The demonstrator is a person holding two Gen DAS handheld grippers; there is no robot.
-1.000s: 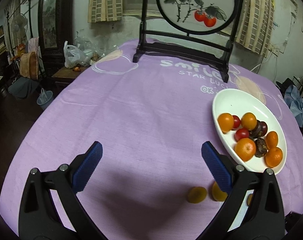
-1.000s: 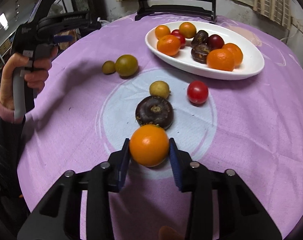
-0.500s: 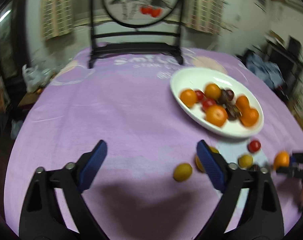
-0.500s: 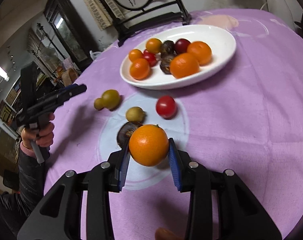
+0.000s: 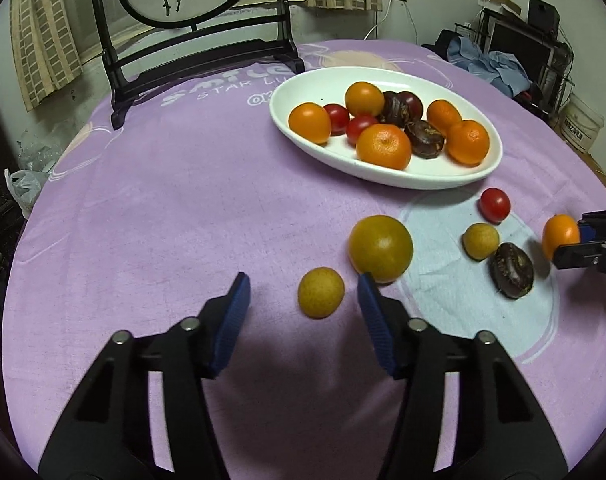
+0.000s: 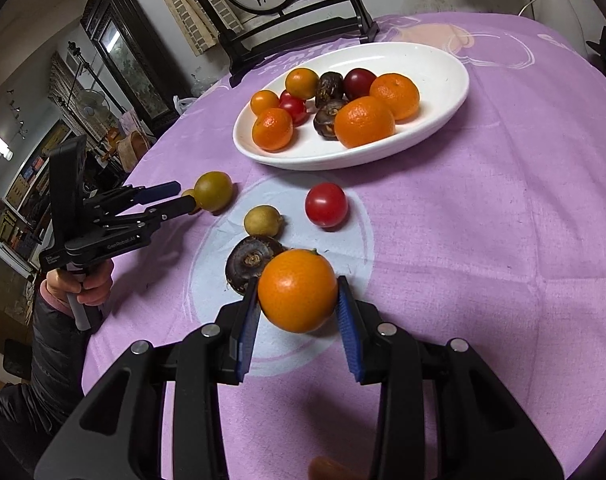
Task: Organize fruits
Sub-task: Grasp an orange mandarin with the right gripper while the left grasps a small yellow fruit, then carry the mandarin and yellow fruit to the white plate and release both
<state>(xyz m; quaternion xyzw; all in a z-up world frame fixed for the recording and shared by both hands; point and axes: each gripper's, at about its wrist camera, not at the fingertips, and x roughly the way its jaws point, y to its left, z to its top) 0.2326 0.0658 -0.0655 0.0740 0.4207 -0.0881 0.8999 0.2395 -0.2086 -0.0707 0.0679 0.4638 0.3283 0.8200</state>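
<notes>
Table point(image 5: 151, 208), purple cloth: white dish point(image 5: 303, 140) of fruit toward far edge. Right gripper point(image 6: 299, 316) clamps an orange point(image 6: 297, 290), lifted above the cloth. Left gripper point(image 5: 303, 304) closing around small yellow fruit point(image 5: 321, 292), pads not touching.

Both tools are black plastic with blue bumpy pads point(image 5: 231, 316) and round silver screws point(image 5: 189, 323). The left gripper point(image 6: 175, 196) has small white writing. The person wears a dark puffy sleeve point(image 6: 51, 344)
</notes>
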